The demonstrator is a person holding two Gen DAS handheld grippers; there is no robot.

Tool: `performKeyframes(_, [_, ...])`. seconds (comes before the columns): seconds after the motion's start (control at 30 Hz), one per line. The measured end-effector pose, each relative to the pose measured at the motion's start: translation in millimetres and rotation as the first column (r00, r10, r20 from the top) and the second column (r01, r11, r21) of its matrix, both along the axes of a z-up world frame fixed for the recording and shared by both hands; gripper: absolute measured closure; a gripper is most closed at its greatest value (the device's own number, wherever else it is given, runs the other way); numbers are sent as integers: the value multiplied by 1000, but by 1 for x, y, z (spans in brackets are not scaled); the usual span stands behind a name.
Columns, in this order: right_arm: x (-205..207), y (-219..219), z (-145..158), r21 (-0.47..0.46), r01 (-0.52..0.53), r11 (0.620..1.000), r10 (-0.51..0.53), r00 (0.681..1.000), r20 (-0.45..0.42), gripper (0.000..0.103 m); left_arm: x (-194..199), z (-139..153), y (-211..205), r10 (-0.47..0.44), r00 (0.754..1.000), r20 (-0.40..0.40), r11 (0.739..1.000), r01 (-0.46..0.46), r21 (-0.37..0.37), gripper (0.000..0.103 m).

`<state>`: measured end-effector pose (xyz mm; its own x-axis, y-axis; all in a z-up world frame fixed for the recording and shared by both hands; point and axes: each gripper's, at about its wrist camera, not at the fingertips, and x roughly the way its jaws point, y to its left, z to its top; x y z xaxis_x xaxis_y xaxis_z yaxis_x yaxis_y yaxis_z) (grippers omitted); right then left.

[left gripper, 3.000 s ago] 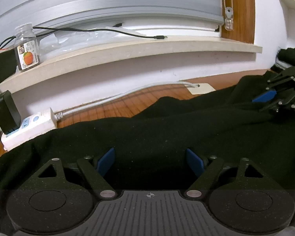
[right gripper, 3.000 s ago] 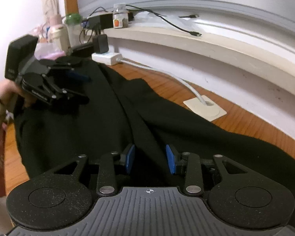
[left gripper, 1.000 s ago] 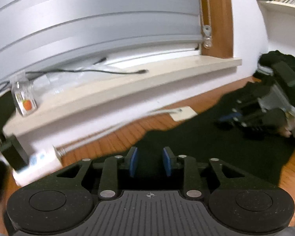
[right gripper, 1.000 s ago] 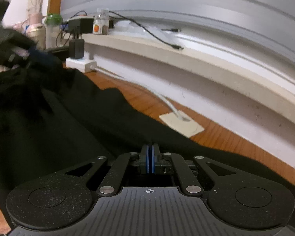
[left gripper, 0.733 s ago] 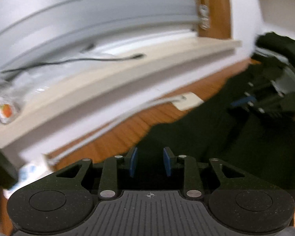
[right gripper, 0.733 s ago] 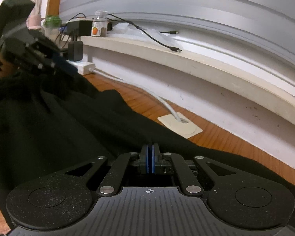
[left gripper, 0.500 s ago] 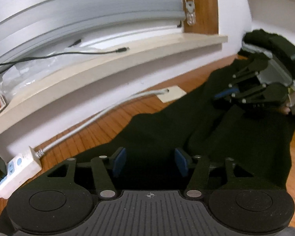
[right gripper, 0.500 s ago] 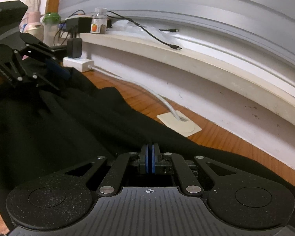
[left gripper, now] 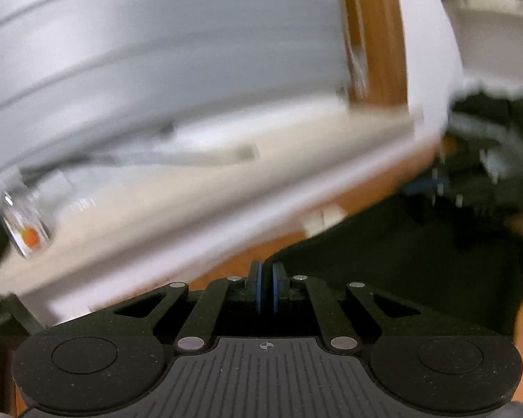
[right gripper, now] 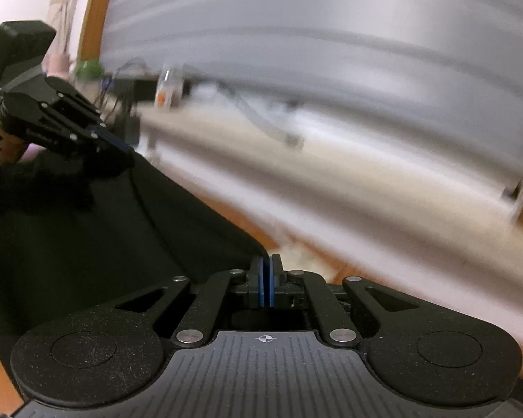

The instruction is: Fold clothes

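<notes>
You have the black garment [right gripper: 87, 244] pinched at two points along its far edge, the edge that faces the window sill [right gripper: 296, 174]. Your right gripper [right gripper: 265, 285] has its blue pads pressed together with a corner of the cloth running into them. Your left gripper [left gripper: 265, 291] shows only a thin slit between its pads; the dark fabric comes right up to them, and the right wrist view shows that gripper [right gripper: 118, 146] with its tips at a raised peak of cloth, so it appears to be clamped on the garment too.

The garment hangs or drapes between your two grippers, below the sill, with wooden tabletop [left gripper: 233, 264] showing between cloth and wall. Both views are smeared by motion, so fine creases cannot be read.

As for progress: the cloth is gathered and lifted rather than lying as a neat, flat packet, so I judge the folding is not complete. A seam or crease line [right gripper: 146, 209] runs down from the left gripper, but whether it is a made fold I cannot tell. What is left is at least laying the held edge down squarely and flattening it.

On containers: a small clear jar [left gripper: 21, 223] with an orange label stands on the sill to your left; its contents are too blurred to name.
</notes>
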<state>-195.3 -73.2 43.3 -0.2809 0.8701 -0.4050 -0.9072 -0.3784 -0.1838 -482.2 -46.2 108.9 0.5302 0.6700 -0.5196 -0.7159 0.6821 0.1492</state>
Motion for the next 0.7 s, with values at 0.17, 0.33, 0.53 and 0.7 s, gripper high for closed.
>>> performKeyframes(0.17, [-5,21,-2,-17,56,998,-55,997,46,97,20,-17,34,113,987,-113,993,-116,-24,86])
performKeyframes(0.33, [-8,28,-16,-48,75,996,-70,993,100,57,-7,-27,34,225,974,-40,973,-227,-46,54])
performKeyframes(0.53, [-7,-1,-14,-63,-44,997,49,995,83,56,-65,-15,-19,317,948,12,948,-317,-8,42])
performKeyframes(0.7, [-4,-14,-29,-109,-91,990,99,992,77,48,-114,-15,-79,406,913,43,914,-406,-9,33])
